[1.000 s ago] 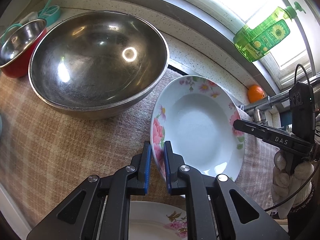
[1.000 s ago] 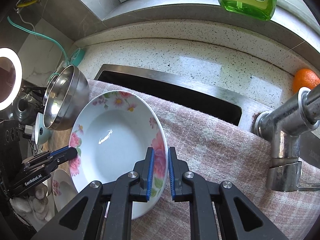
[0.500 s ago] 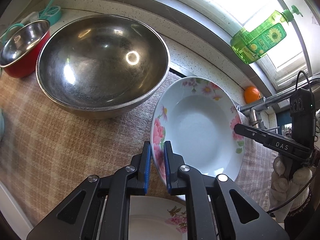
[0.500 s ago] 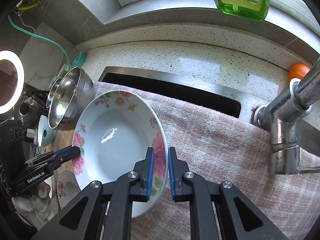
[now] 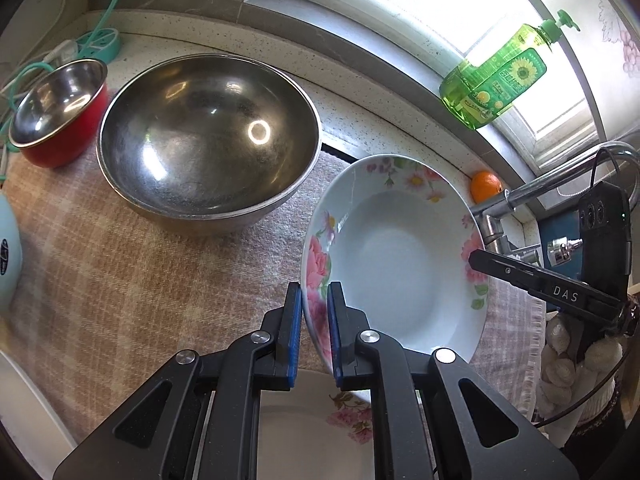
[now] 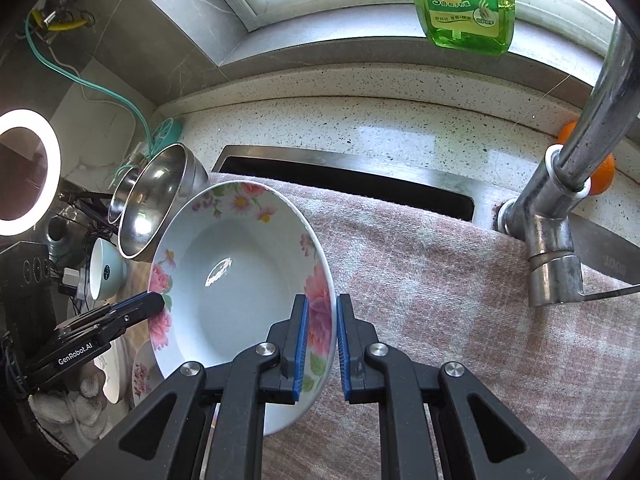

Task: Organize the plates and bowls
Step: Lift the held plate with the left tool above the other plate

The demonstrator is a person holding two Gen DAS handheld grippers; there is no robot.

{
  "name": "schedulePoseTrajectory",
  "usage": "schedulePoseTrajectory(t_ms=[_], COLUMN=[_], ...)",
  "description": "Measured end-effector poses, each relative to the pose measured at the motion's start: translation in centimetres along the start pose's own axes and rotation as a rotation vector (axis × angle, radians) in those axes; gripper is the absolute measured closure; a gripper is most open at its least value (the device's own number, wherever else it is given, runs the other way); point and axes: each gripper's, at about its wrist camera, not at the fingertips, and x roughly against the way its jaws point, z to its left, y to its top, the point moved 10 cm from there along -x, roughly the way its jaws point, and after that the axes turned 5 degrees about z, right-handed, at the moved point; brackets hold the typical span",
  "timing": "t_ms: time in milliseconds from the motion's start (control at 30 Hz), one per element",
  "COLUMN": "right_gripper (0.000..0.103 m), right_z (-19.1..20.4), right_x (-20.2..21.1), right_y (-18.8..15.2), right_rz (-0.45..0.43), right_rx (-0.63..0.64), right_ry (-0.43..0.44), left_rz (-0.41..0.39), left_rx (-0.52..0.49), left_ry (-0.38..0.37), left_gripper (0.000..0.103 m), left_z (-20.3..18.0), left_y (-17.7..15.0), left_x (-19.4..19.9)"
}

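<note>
A white deep plate with pink flowers (image 5: 396,256) (image 6: 236,280) is held tilted above the cloth between both grippers. My left gripper (image 5: 314,320) is shut on its left rim. My right gripper (image 6: 320,332) is shut on the opposite rim and shows in the left wrist view (image 5: 480,258). The left gripper shows in the right wrist view (image 6: 154,304). A second floral plate (image 5: 320,428) lies flat under the left gripper. A large steel bowl (image 5: 208,136) stands to the left, with a red-sided steel bowl (image 5: 60,112) beyond it.
A plaid cloth (image 5: 120,264) covers the counter and sink. A light blue bowl (image 6: 106,274) stands at the far left. A tap (image 6: 560,200), an orange (image 5: 485,186) and a green soap bottle (image 5: 496,84) are by the window.
The plate and both grippers have risen and drawn back from the large bowl. The plate stays gripped on both rims.
</note>
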Motion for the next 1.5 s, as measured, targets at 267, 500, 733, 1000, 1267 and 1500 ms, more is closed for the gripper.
schedulePoseTrajectory(t_ms=[267, 500, 733, 1000, 1267, 1500], right_gripper=[0.090, 0.090, 0.090, 0.090, 0.090, 0.090], right_z=[1.6, 3.6, 5.7, 7.8, 8.7, 9.4], right_x=[0.8, 0.7, -0.2, -0.7, -0.5, -0.6], right_y=[-1.6, -3.1, -4.6, -6.8, -8.8, -10.4], right_rz=[-0.021, -0.028, -0.022, -0.027, -0.037, -0.033], right_rx=[-0.012, -0.028, -0.045, -0.073, -0.096, -0.116], right_ry=[0.000, 0.002, 0.016, 0.033, 0.034, 0.042], left_rz=[0.005, 0.017, 0.022, 0.042, 0.063, 0.076], left_rx=[-0.018, -0.032, -0.041, -0.056, -0.061, -0.068], left_ry=[-0.010, -0.013, -0.006, -0.004, -0.018, -0.019], left_gripper=[0.093, 0.093, 0.093, 0.093, 0.093, 0.093], left_z=[0.8, 2.2, 4.0, 5.4, 6.3, 6.8], left_y=[-1.3, -2.3, -3.1, -4.5, -6.2, -7.3], left_x=[1.5, 2.7, 4.0, 4.6, 5.1, 5.4])
